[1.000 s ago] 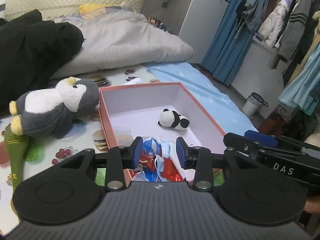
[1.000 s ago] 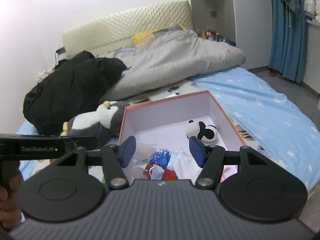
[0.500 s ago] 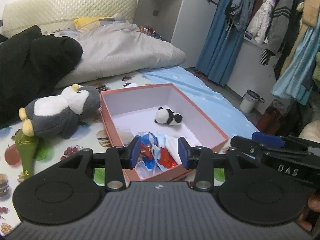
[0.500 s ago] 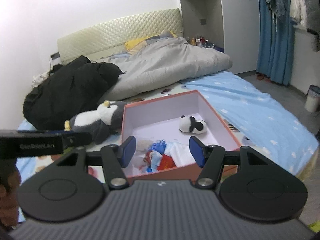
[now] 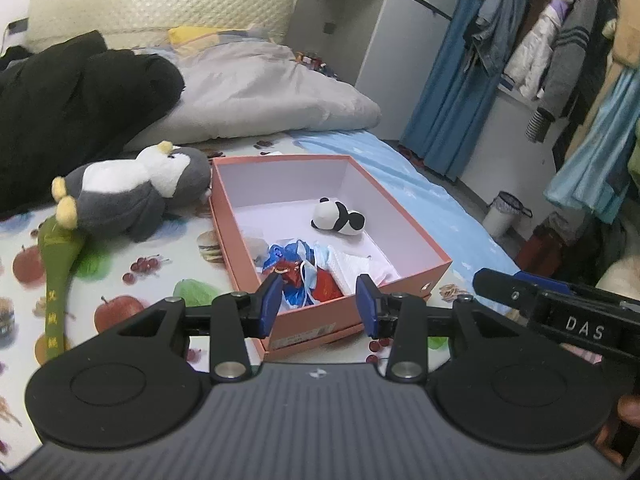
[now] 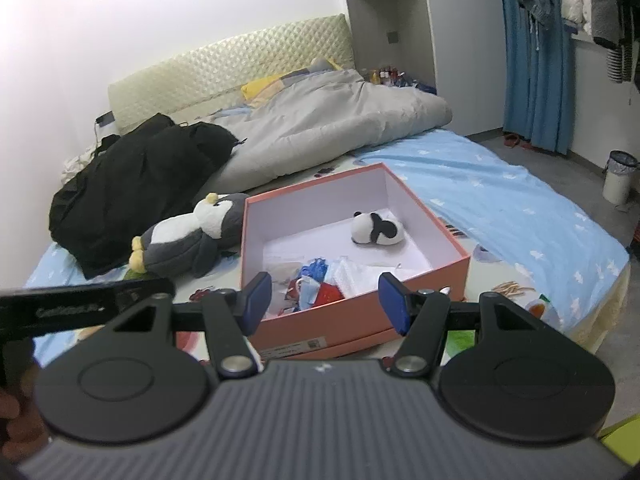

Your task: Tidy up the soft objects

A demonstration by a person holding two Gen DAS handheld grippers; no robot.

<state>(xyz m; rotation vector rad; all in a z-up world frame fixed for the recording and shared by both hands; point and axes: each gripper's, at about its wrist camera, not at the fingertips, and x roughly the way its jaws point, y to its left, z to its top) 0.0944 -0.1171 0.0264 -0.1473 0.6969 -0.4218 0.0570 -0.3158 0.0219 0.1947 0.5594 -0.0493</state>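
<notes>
A pink box (image 5: 404, 288) (image 6: 328, 324) lies open on the bed. Inside it are a small panda plush (image 5: 338, 220) (image 6: 376, 230) at the back and a heap of blue, red and white soft bits (image 5: 308, 272) (image 6: 328, 276) at the front. A grey and white penguin plush (image 5: 132, 188) (image 6: 184, 240) lies just left of the box, with a green plush stick (image 5: 56, 276) beside it. My left gripper (image 5: 318, 292) and right gripper (image 6: 325, 288) both hover short of the box's front wall, open, with nothing between their fingers.
A black coat (image 5: 60, 108) (image 6: 136, 184) and a grey duvet (image 5: 260, 92) (image 6: 328, 128) fill the far half of the bed. A fruit-print sheet covers the near part. To the right are hanging clothes, blue curtains and a small bin (image 5: 506, 216) (image 6: 618, 176) on the floor.
Both grippers have drawn back from the box, so its front wall now shows in both views. The left jaws stand slightly wider than a second ago. The toys have not moved.
</notes>
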